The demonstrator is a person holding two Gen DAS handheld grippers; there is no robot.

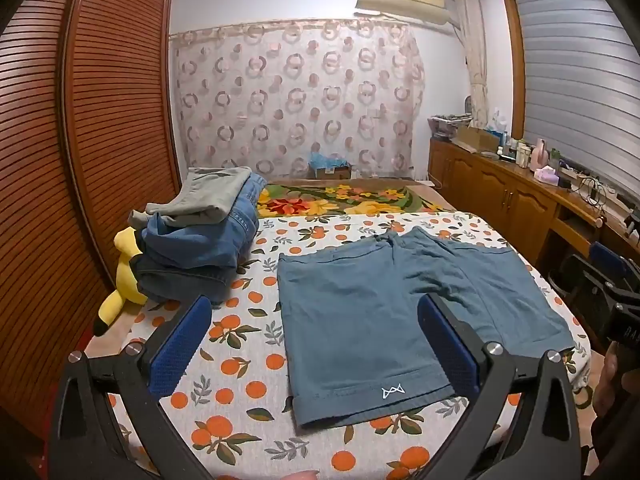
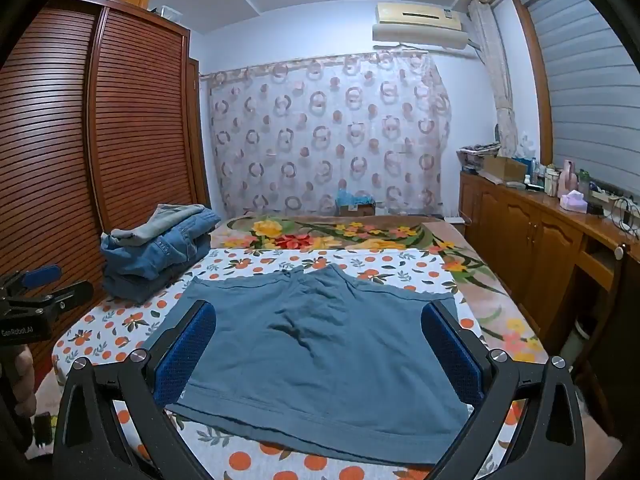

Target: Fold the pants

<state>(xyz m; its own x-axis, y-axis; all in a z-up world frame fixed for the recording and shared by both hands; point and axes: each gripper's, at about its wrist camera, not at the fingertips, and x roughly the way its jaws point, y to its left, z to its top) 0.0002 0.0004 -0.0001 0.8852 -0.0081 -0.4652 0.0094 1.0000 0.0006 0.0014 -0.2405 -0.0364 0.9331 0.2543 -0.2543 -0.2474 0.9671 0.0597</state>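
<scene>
A pair of teal-blue shorts (image 1: 384, 312) lies flat on the orange-print sheet (image 1: 240, 344), waistband at the far side, leg hems toward me, a small white logo on the left hem. It also shows in the right wrist view (image 2: 320, 344). My left gripper (image 1: 316, 340) is open, held above the shorts' left leg hem, touching nothing. My right gripper (image 2: 320, 344) is open above the right leg hem, empty. The right gripper also shows at the right edge of the left wrist view (image 1: 608, 292).
A stack of folded jeans and grey trousers (image 1: 204, 228) sits at the bed's far left, with a yellow plush toy (image 1: 120, 280) beside it. A slatted wardrobe (image 1: 80, 160) stands left. A wooden sideboard (image 1: 520, 200) with clutter runs along the right.
</scene>
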